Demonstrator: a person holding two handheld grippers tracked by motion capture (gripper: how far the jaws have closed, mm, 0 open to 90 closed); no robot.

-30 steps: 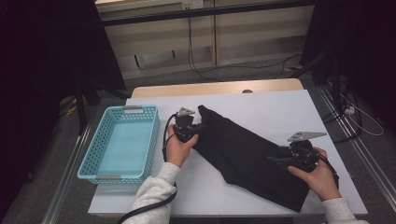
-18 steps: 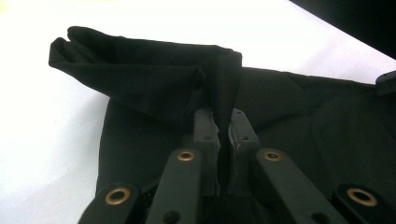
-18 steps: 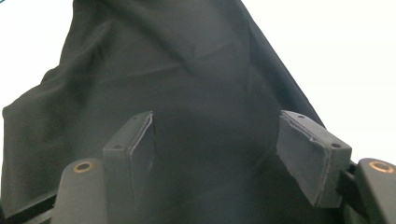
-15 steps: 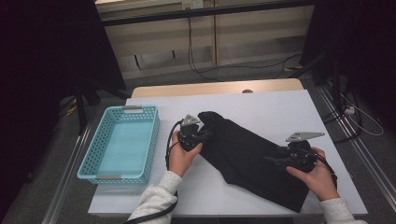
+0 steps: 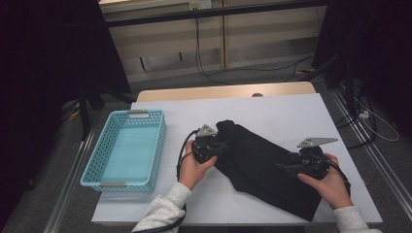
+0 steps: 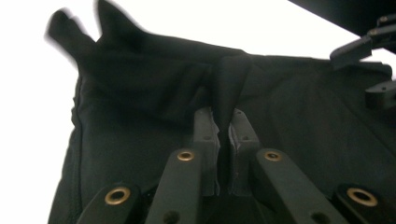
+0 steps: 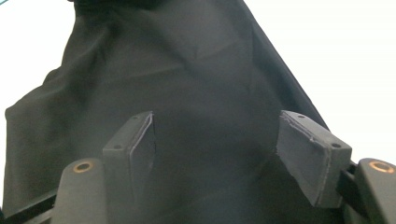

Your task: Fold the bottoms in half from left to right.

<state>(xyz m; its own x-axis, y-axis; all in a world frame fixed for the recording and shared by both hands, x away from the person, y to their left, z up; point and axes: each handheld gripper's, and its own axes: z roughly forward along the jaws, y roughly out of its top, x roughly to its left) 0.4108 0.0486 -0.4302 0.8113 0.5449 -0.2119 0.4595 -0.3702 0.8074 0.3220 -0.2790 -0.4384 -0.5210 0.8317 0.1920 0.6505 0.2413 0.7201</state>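
The left gripper (image 6: 223,140) has its two black jaws pinched together on a raised fold of the black garment (image 6: 289,121); in the left gripper view the cloth rises in a narrow peak from between the pads. In the high view this gripper (image 5: 217,147) sits at the garment's left end, held by the person's left hand (image 5: 193,167), whose pale sleeve (image 5: 163,213) comes in from the bottom edge.

The right gripper (image 7: 219,154) stands with its jaws wide apart over the cloth, and its pads (image 7: 140,144) do not press on the fabric that lies flat between them. In the high view it (image 5: 286,167) rests at the garment's right part, in the right hand (image 5: 330,182).

The black garment (image 5: 262,167) lies slantwise across the white table (image 5: 291,111), running from the middle toward the near right corner. A light blue basket (image 5: 158,145) stands on the table's left side, just apart from the left gripper.
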